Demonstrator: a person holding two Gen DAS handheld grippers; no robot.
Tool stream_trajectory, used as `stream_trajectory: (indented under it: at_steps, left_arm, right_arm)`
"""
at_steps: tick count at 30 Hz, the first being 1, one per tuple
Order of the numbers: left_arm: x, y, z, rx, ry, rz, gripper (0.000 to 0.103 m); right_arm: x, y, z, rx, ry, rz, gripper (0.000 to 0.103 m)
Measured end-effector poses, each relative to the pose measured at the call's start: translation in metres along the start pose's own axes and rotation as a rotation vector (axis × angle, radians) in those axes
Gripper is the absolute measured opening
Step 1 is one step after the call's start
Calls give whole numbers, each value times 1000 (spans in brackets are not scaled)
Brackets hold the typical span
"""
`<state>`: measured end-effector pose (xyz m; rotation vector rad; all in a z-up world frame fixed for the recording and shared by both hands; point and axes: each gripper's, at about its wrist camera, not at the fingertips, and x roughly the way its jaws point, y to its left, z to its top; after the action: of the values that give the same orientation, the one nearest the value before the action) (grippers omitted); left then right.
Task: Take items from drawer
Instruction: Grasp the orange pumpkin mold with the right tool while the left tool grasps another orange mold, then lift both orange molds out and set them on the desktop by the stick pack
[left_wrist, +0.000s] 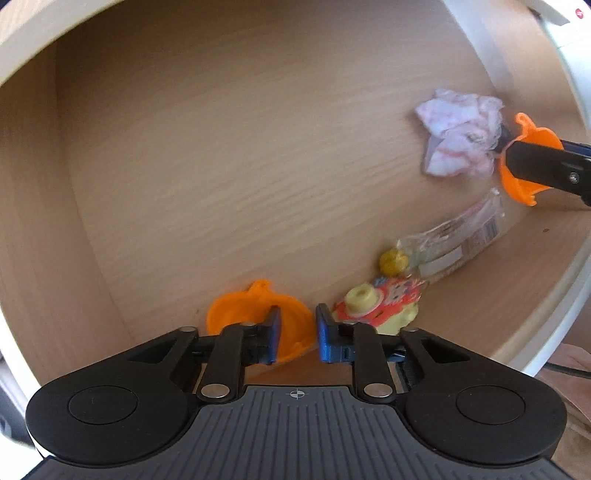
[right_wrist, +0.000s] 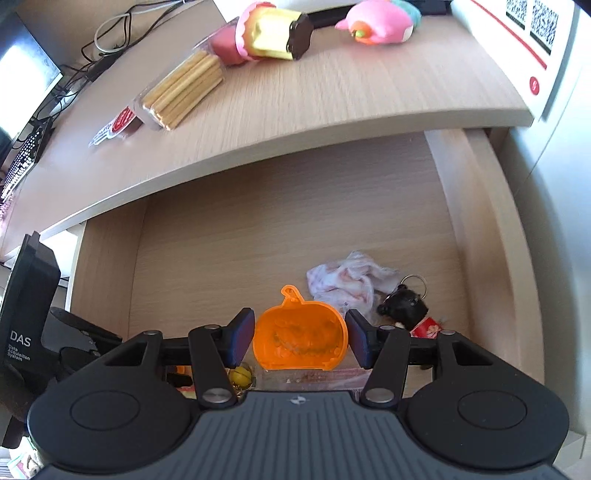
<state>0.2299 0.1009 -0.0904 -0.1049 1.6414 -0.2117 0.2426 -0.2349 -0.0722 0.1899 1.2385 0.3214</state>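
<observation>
2 pumpkin moulds (left_wrist: 258, 321) (right_wrist: 300, 338); desktop snacks (right_wrist: 181, 94) (right wrist only).

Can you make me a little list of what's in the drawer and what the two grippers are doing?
drawer: open, wooden
right gripper: shut on an orange pumpkin
left gripper: open, holding nothing
beside left gripper: a second pumpkin
also in the drawer: crumpled cloth, black toy, clear packet, yellow ball
on the desk top: pack of biscuit sticks, pink toy
</observation>
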Motion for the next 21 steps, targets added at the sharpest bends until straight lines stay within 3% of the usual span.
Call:
stream_trajectory:
  at_steps: [3,7,14,21]
  left_arm:
    - [-12,-6,0,41,-71,5,9]
    - [-35,-11,-6,69,-150,-24,8]
    - [-71,0,-30,38,-283,-87,8]
    - [-60,40,-26,-152,-168,30,15]
  right_arm:
    - [5,4,4,-6,-10,5,54]
    - [2,3,6,-4,-26,9,54]
    - [-3,7,11,-5,-52,2,54]
    - [-2,15,10,-27,-44,0,54]
